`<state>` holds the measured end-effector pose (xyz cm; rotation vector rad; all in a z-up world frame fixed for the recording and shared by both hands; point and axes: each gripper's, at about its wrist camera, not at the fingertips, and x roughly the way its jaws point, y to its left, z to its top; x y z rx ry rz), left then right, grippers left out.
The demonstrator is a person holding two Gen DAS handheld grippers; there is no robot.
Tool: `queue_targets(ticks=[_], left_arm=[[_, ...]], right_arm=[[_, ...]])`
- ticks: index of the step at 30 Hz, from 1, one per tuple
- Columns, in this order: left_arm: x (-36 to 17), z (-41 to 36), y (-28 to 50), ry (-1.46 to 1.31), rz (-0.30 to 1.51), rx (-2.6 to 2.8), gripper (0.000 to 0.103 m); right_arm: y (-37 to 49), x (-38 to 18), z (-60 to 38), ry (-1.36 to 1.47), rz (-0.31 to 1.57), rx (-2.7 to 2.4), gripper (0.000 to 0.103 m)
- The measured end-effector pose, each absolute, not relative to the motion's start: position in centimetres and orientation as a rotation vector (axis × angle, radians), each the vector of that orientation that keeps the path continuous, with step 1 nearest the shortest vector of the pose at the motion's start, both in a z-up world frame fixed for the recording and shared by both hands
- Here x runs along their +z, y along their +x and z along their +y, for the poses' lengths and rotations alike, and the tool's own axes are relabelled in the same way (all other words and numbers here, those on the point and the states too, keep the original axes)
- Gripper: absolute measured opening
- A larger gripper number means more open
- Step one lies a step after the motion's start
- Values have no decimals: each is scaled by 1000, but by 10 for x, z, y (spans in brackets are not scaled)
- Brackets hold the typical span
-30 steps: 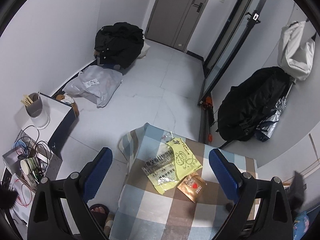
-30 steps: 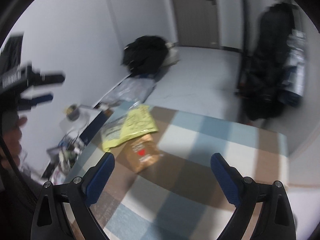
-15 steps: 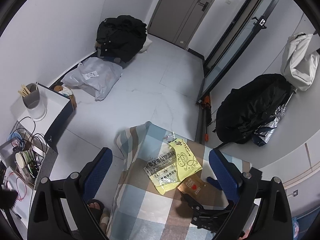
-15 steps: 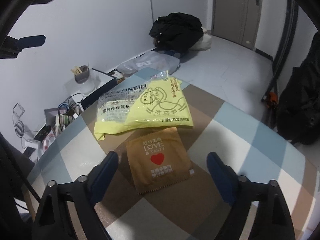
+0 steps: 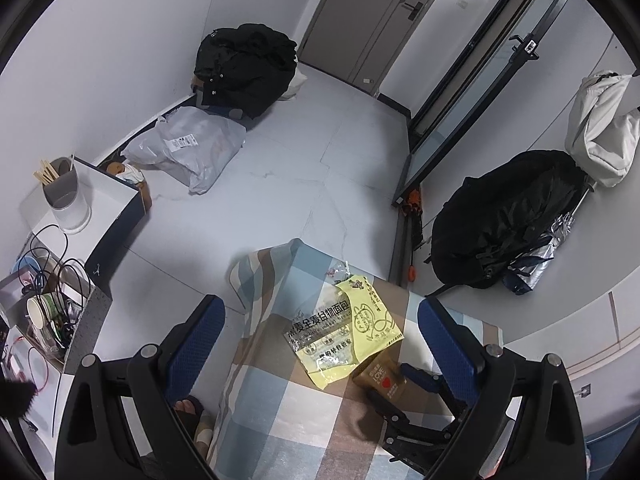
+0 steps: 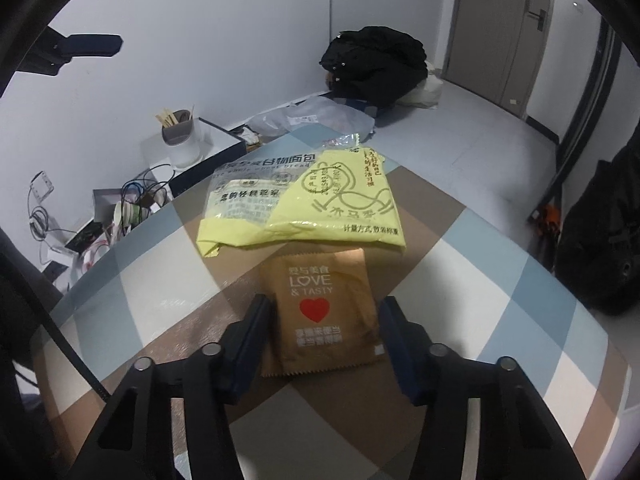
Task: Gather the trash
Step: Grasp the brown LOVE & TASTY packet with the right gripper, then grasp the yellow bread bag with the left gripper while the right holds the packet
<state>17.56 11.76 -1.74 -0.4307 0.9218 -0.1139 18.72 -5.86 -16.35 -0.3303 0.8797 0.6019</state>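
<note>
A brown "LOVE & TASTY" packet (image 6: 320, 312) lies flat on the checked tablecloth (image 6: 500, 280). My right gripper (image 6: 324, 312) is low over it, open, one finger on each side of the packet. A yellow and clear bread wrapper (image 6: 304, 200) lies just beyond the packet, overlapping its far edge. In the left wrist view my left gripper (image 5: 320, 328) is open and empty, high above the table, looking down on the wrapper (image 5: 344, 328), the packet (image 5: 380, 376) and the right gripper (image 5: 404, 396).
On the floor left of the table stand a white box with a chopstick cup (image 5: 64, 196), cables and paper cups (image 5: 44, 308). A grey parcel bag (image 5: 188, 148) and black clothes (image 5: 248, 68) lie by the far wall. A black backpack (image 5: 508, 216) leans at right.
My right gripper has moved forward and down over the brown packet, and its fingers have narrowed to either side of it. The left gripper has stayed high and drifted slightly.
</note>
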Motion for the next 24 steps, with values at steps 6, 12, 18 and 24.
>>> queue_targets(ticks=[6, 12, 18, 24], left_arm=[[-17, 116, 175, -417, 917, -105, 95], [-16, 113, 176, -388, 907, -92, 95], [-7, 96, 177, -220, 872, -135, 95], [-22, 65, 201, -13, 963, -314, 95]], right_arm=[[181, -163, -59, -321, 899, 588, 47], [168, -160, -69, -266, 921, 567, 47], [154, -150, -82, -218, 926, 538, 47], [128, -128, -102, -183, 915, 527, 47]])
